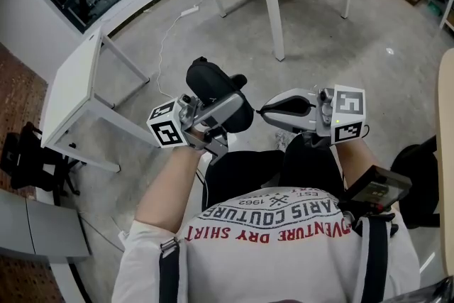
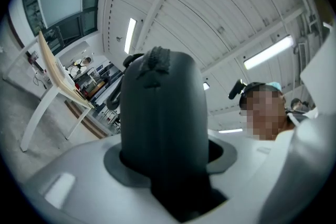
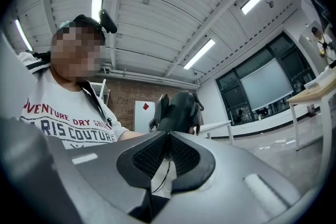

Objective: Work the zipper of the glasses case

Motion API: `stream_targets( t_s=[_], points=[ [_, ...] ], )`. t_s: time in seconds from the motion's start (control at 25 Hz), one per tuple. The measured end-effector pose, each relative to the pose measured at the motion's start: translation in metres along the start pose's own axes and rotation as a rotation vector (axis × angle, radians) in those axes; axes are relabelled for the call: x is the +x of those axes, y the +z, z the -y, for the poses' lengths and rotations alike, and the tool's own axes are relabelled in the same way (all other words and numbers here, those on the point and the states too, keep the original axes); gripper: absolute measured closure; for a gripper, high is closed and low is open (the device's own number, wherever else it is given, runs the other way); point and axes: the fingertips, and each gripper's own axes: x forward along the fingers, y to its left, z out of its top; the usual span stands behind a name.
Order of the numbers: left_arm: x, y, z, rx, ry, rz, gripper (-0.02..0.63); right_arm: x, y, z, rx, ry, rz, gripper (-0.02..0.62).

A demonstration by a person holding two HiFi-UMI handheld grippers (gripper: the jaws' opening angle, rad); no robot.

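– So, where is the glasses case (image 1: 213, 90) right now?

– Up in the air just ahead of the person's shirt (image 1: 284, 238), standing upright. The left gripper (image 1: 218, 117) has its jaws clamped on the lower end of it, and the rounded top sticks out past them.

– And the other one?

– The right gripper (image 1: 264, 110) is also ahead of the shirt, on the right side, with its nose pointing across at the side of the case. Its jaws are pressed together at the tips. From the head view the tips look to be touching the case or just beside it. I can't make out a zipper pull between them.

– Which step would you call it, then?

– Getting hold of the pull, I'd say. The case is braced and the zip hasn't clearly started to run.

– Next move?

– Probably make sure the pull is pinched, then draw it along the seam with the left grip holding firm. If the case twists, the pull could slip out.
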Motion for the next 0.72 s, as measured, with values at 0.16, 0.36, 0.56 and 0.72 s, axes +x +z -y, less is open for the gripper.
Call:
stream_targets(
  t_s=[0.16,0.36,0.56,0.72],
  points=[
    [-0.001,0.005,0.0,-0.009,0.01,0.036,0.359,0.001,0.003,0.0,0.006,0.0,0.007,0.577],
    [-0.004,0.014,-0.003,-0.026,0.02,0.092,0.359,0.002,0.004,0.002,-0.001,-0.005,0.008,0.577],
    [-0.005,0.02,-0.006,-0.035,0.041,0.141,0.359,0.001,0.003,0.003,0.009,-0.014,0.019,0.577],
    [-0.009,0.03,-0.01,-0.065,0.062,0.206,0.359,0.002,0.002,0.003,0.016,-0.016,0.025,0.577]
  ],
)
